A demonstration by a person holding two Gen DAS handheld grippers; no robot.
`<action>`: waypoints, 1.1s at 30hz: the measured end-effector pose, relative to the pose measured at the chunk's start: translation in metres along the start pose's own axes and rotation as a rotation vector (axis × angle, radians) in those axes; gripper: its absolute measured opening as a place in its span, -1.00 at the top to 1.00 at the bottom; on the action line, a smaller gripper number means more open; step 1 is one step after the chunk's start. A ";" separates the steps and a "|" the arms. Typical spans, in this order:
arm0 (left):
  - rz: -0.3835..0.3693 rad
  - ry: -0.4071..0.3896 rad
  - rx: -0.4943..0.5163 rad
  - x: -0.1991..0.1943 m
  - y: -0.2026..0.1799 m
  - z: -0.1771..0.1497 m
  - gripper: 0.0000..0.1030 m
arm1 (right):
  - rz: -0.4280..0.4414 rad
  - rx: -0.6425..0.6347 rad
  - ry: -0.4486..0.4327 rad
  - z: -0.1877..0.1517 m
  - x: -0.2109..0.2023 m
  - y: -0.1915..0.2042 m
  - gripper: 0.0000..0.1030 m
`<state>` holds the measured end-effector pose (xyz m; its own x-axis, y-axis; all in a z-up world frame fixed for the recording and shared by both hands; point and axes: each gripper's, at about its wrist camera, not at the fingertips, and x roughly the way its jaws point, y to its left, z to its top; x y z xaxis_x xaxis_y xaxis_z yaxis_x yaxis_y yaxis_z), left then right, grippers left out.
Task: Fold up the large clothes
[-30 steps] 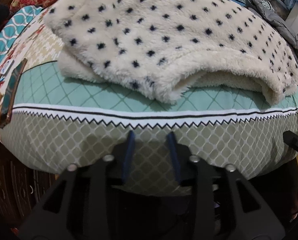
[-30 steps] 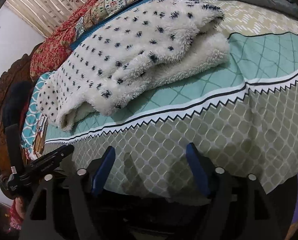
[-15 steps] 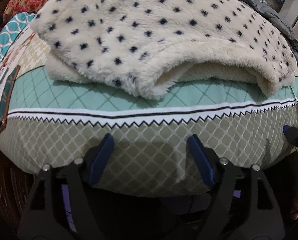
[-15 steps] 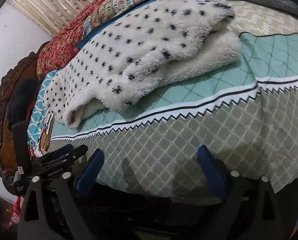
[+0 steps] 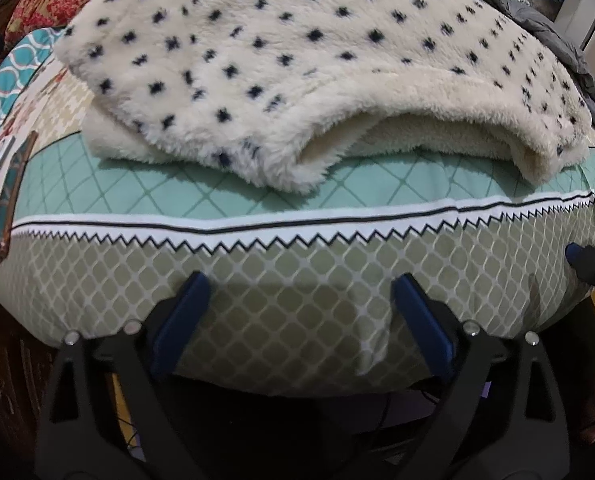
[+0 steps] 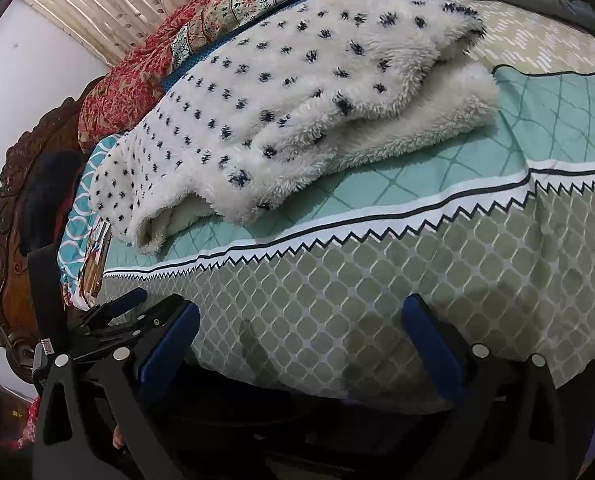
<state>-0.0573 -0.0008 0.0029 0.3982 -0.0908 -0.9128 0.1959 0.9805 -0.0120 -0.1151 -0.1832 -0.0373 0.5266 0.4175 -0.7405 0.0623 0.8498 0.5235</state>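
Since a second ago the left gripper (image 5: 299, 284) has spread its jaws from narrow to wide, with nothing between them, over the bedspread's (image 5: 97, 268) olive edge. The folded spotted cream fleece (image 5: 297, 60) lies further in, on the teal band. To its right the right gripper (image 6: 301, 308) also stands wide open and empty.

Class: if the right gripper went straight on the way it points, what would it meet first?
The right gripper, jaws open, would probably first meet the olive lattice part of the bedsheet, short of the spotted fleece garment; depth is unclear.
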 end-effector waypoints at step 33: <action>0.143 -0.107 0.007 -0.062 -0.012 -0.017 -0.86 | -0.042 -0.082 0.010 -0.001 -0.007 0.021 0.57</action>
<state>-0.0996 -0.0039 0.0522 0.5157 0.0312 -0.8562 0.1368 0.9835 0.1183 -0.1186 -0.1682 -0.0216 0.5166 0.3840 -0.7653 0.0141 0.8899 0.4560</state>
